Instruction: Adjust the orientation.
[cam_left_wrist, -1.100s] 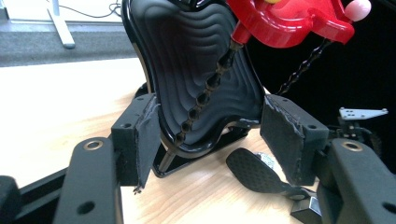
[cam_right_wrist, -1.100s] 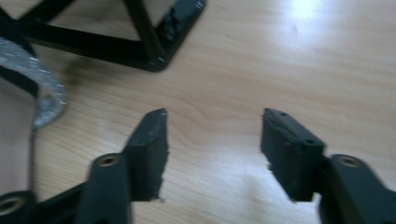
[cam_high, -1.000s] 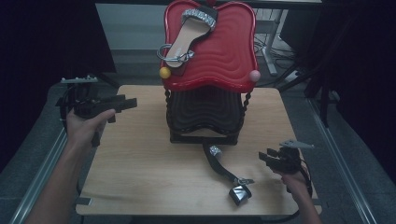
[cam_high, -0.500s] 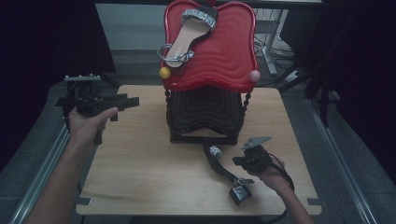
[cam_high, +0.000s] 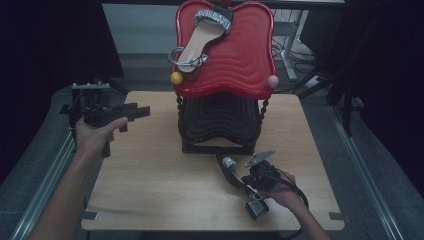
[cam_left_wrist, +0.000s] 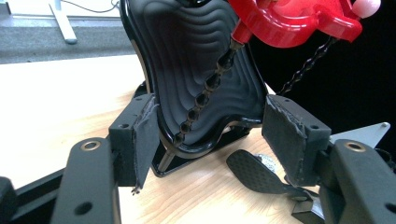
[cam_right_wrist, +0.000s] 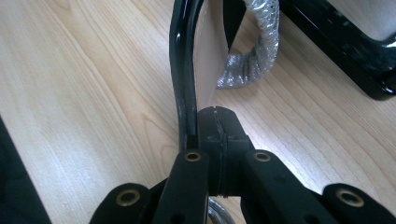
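Right gripper (cam_high: 248, 179) at the loose sandal (cam_high: 239, 181), jaws fully closed.

The sandal lies on its side on the table (cam_high: 150, 190), just in front of the rack (cam_high: 220, 120). Its long axis runs diagonally from the rack's foot toward the front edge. In the right gripper view the pads meet, and the sole's edge runs along the outside of one pad. Can't tell if a strap is pinched. The left gripper (cam_high: 142, 111) is wide open, empty, well apart and aimed at the rack, so the right hand is nearer. The matching sandal (cam_high: 205, 40) sits on the red top shelf.

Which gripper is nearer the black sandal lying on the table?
Right. The right gripper is shut against the black sandal; the left gripper hovers open across the table.
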